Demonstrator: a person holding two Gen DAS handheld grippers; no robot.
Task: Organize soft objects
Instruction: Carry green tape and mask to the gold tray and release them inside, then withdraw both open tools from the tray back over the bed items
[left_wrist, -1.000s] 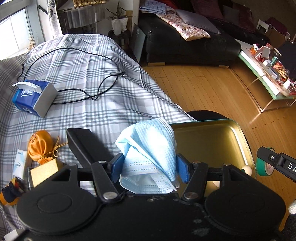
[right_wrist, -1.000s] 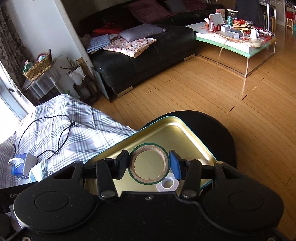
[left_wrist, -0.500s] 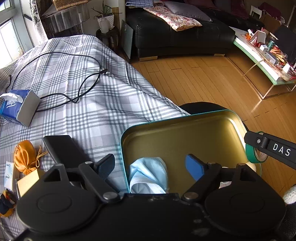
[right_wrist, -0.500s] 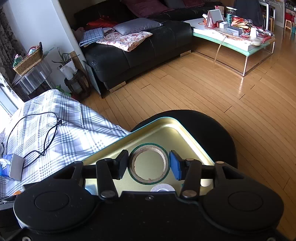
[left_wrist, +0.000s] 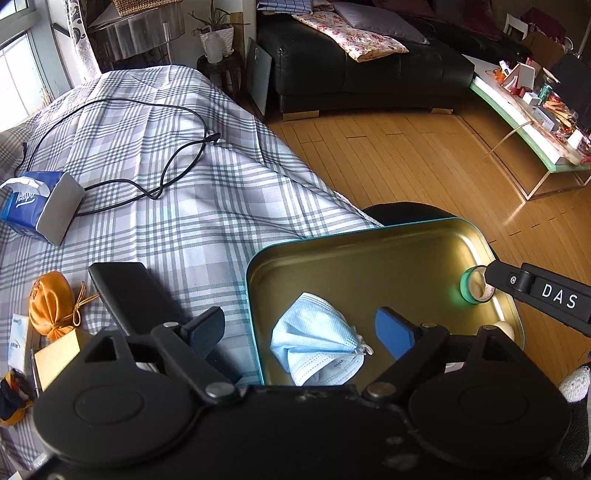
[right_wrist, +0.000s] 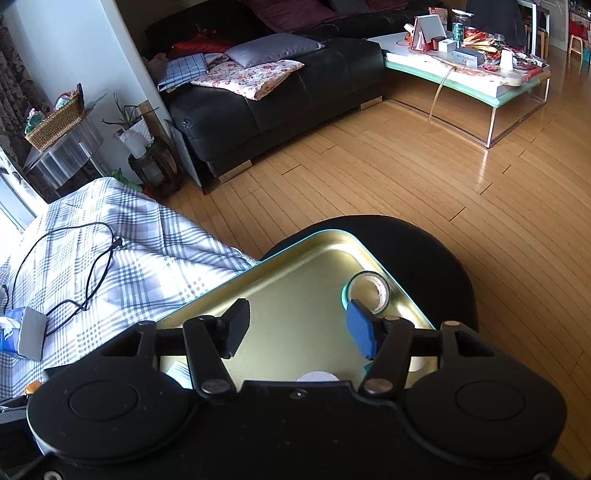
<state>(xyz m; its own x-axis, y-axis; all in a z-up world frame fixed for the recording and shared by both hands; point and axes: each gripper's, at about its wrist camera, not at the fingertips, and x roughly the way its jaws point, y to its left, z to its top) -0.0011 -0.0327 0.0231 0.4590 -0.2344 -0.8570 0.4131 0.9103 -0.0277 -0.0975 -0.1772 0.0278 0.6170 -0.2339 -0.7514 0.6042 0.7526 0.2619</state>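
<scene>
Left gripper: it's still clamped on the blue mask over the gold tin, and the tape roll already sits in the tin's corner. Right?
Not quite. The left wrist view shows the left gripper open: its jaws have just been opening, and the mask lies loose in the tin. The tape roll does sit in the corner.

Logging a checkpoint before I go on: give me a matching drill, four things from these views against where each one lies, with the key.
Things:
1. face mask
2. green tape roll
3. orange pouch
4. tissue pack

Places:
A. on the plaid cloth, touching a black cable
B. in the tin tray, in a corner
C. on the plaid cloth, next to a brown box
D. in the tin tray, between the open left gripper's fingers

Pairs: 1-D, 2-B, 3-C, 4-A
</scene>
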